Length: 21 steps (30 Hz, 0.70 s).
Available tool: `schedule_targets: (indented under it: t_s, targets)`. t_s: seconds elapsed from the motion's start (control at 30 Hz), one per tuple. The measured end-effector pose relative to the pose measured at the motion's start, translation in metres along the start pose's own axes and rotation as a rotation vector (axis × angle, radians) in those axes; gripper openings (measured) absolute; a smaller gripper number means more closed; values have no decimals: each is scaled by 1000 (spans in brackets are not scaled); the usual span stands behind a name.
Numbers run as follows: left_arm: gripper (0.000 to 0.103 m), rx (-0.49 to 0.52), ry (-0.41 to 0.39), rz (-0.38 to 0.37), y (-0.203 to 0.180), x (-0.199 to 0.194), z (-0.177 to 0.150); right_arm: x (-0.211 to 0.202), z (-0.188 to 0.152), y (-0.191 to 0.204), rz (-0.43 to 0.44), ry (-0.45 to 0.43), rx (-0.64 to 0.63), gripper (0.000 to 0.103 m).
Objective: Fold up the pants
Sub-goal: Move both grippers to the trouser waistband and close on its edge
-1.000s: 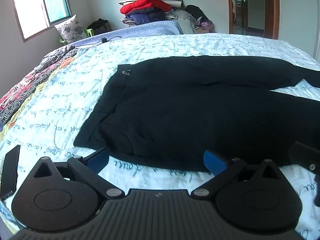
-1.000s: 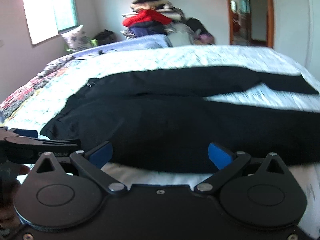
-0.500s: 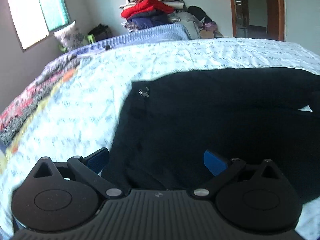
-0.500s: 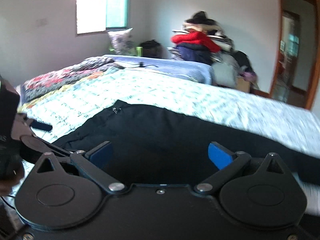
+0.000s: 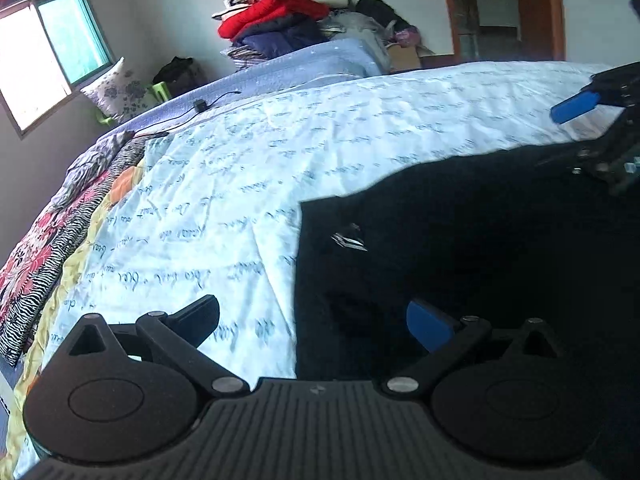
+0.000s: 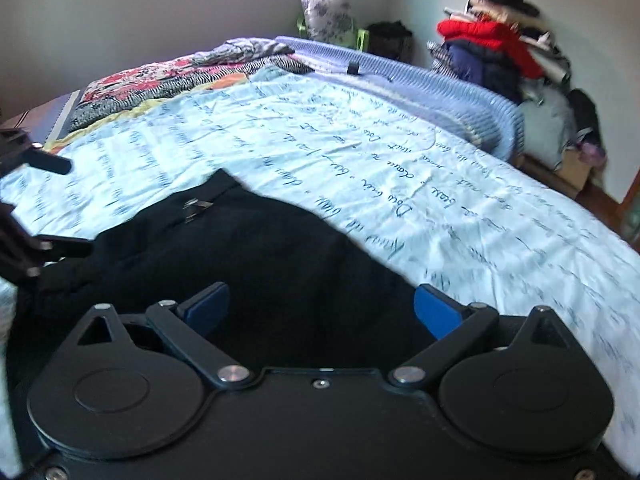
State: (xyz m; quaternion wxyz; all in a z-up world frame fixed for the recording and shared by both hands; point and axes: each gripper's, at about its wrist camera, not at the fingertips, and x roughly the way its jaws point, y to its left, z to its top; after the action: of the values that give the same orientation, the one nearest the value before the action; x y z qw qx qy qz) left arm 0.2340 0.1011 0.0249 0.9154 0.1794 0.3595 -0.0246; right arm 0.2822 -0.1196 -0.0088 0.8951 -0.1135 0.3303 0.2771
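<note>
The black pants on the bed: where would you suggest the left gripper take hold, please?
Probably the waistband edge of the pants, near the metal clasp. It lies flat as a straight border on the sheet, so the open left gripper could slide in from the sheet side.

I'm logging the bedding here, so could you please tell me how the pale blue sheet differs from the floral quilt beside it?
The sheet is pale blue with dark handwriting-style script; the quilt mixes red flowers, zebra stripes and orange patches. The sheet covers most of the bed and carries the black pants; the quilt lies along one edge, bearing no pants. The sheet lies fairly flat; the quilt looks bunched at its far end. Both lie on the same bed.
</note>
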Motion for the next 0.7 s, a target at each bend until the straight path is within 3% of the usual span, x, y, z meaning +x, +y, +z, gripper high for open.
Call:
schedule_targets:
  t_s: [0.27, 0.4, 0.47, 0.53, 0.63, 0.7]
  targets:
    - [101, -105, 118, -27, 22, 41, 20, 105, 44, -34, 161, 110, 34, 87]
    - [101, -144, 155, -49, 29, 55, 38, 143, 52, -35, 221, 184, 9, 76]
    - [101, -111, 102, -58, 28, 58, 52, 151, 54, -34, 240, 199, -21, 68]
    - [102, -9, 6, -122, 25, 59, 64, 149, 56, -32, 295, 199, -43, 42]
    - [103, 196, -125, -236, 18, 66, 71, 141, 55, -29, 337, 210, -72, 18]
    - [100, 308, -192, -224, 10, 74, 72, 132, 52, -22, 321, 209, -136, 15]
